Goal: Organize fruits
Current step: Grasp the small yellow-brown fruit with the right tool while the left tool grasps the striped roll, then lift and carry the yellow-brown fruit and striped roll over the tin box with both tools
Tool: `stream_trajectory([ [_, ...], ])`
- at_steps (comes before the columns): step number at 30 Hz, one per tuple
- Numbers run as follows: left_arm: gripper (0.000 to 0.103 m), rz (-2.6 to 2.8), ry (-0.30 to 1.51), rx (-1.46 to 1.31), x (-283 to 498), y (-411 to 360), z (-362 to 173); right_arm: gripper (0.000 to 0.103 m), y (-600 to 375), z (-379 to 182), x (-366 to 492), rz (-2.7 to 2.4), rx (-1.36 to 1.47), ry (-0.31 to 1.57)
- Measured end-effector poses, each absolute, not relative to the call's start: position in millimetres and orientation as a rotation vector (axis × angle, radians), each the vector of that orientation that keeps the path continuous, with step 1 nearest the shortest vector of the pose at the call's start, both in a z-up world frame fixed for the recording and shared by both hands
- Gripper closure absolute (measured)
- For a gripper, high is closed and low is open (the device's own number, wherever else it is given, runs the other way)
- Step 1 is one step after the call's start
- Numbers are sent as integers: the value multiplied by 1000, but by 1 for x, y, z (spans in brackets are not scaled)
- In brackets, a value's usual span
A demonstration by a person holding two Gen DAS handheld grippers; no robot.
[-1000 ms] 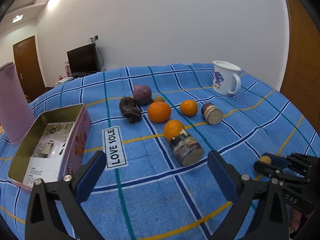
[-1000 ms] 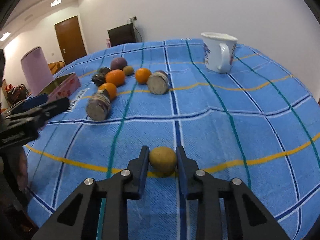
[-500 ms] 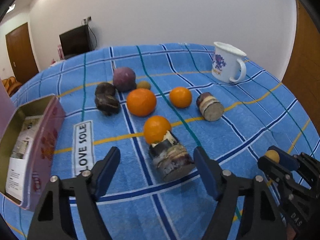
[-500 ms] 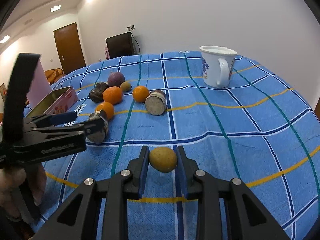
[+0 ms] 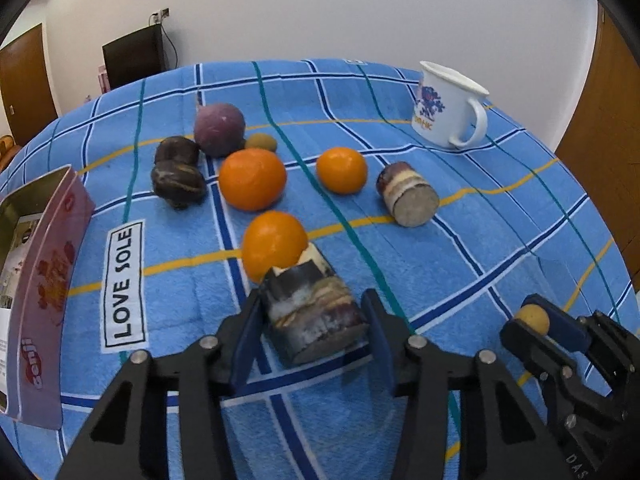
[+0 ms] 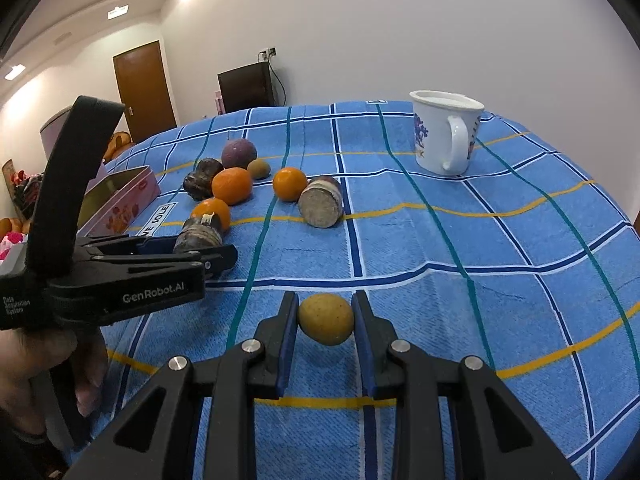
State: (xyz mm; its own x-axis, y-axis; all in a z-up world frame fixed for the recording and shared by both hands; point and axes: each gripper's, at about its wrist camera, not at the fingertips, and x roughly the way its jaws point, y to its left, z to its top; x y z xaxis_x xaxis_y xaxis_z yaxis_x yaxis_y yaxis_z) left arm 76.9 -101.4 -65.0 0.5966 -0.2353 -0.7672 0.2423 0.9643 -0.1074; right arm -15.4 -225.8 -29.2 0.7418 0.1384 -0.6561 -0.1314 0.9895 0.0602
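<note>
Sugarcane piece between closing left fingers, contact unclear; right fingers pinching yellow fruit.

Mug behind 3 oranges, tin far left

Just ahead of my left tongs an orange touches the far end of the cane piece between the jaws, blocking any push forward. To their left stands the pink tin, with open cloth between. Right of them my right tongs sit near, bare cloth beyond.
</note>
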Motion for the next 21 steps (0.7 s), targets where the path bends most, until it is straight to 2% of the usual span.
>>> stream_trajectory([
  [15,53,-276,801,12,59,-74,-50,74,-204,-12,-9,217,-12,681],
  [21,53,-243,709,39,47,-59,-31,74,-201,8,0,229,-15,642],
])
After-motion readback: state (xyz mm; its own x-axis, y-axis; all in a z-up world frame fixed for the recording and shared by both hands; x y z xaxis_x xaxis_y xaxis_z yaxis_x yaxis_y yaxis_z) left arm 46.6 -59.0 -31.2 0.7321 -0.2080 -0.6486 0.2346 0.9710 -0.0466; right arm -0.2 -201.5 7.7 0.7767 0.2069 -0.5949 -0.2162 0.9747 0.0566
